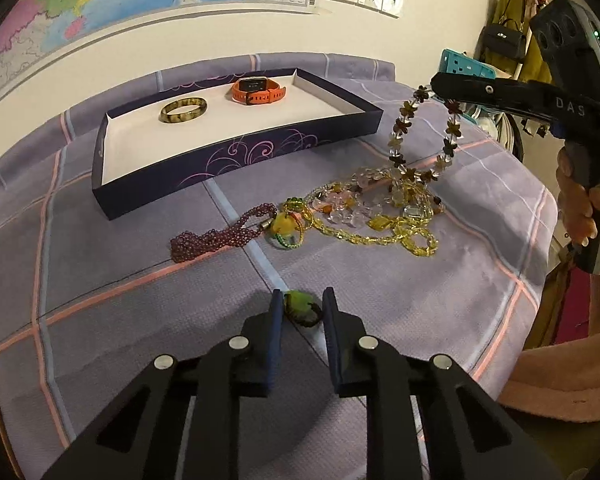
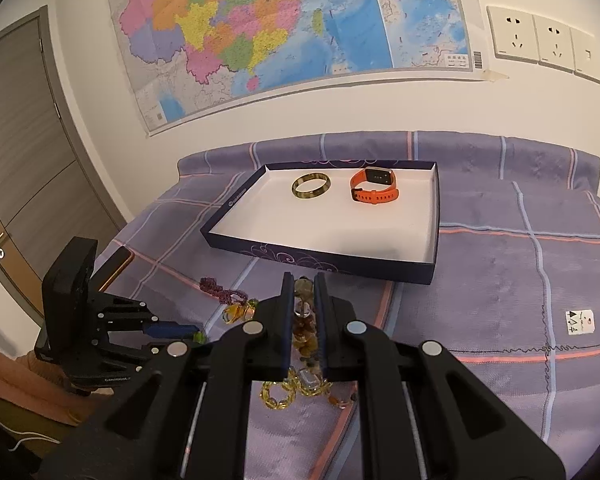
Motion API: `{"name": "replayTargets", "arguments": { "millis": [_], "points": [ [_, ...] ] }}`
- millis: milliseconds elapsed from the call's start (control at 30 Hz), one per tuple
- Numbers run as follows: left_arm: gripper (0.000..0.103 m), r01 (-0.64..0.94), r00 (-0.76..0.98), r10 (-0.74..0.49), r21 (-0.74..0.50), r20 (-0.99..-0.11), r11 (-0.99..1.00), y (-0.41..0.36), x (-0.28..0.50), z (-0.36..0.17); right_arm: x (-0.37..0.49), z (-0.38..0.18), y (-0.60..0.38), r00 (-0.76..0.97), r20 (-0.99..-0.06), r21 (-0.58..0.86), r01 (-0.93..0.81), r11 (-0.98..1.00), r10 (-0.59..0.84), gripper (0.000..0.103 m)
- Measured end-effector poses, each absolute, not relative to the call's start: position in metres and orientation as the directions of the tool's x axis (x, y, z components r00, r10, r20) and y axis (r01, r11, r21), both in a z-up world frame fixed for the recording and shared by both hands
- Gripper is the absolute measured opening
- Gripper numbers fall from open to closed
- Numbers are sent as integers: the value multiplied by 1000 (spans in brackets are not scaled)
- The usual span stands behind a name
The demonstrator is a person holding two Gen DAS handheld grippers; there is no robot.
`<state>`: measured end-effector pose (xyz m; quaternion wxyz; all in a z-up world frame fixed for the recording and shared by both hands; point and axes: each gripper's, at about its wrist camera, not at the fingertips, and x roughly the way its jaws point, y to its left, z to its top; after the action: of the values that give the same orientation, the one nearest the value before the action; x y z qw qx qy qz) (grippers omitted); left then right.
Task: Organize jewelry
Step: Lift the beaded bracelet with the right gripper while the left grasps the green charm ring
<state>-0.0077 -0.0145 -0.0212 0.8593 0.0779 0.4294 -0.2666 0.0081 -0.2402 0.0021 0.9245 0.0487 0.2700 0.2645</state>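
So, right hand-held gripper (image 2: pixel 304 280) clamped on the flower-bead bracelet (image 1: pixel 422 132), dangling it over the tangled pile of necklaces (image 1: pixel 380 204) on the purple plaid cloth (image 1: pixel 140 240). Left hand-held gripper (image 1: pixel 303 300) down low, fingers apart around a small green pendant (image 1: pixel 300 306), probably not squeezing it yet, hard to tell from here. Purple bead strand (image 1: pixel 216 236) stretched out left of the pile. Behind all that, a shallow dark box (image 1: pixel 240 152) with white lining, holding a mottled bangle (image 1: pixel 183 110) and an orange smartwatch (image 1: pixel 258 90) side by side, not touching.
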Motion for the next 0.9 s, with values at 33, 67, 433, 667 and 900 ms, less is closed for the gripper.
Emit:
{"name": "replayTargets", "arguments": {
  "millis": [33,67,433,667,900],
  "points": [
    [17,523,489,-392,-98,-779,847,-14,-8,-21,8,2,-240,713,-473,233,-465,854,517,10],
    [17,521,487,-395,-103,-779,847,-14,-7,-21,9,2,-240,713,-472,232,-466,854,518,10],
    [17,505,517,-428,-140,-741,852,-5,8,3,17,14,-235,724,-453,222,-474,852,521,10],
    [17,488,556,-423,-132,-716,863,-2,27,18,34,26,-231,729,-439,221,-479,850,525,10],
    [17,456,592,-402,-122,-699,882,5,51,30,52,43,-226,751,-418,203,-472,858,512,10]
  ]
}}
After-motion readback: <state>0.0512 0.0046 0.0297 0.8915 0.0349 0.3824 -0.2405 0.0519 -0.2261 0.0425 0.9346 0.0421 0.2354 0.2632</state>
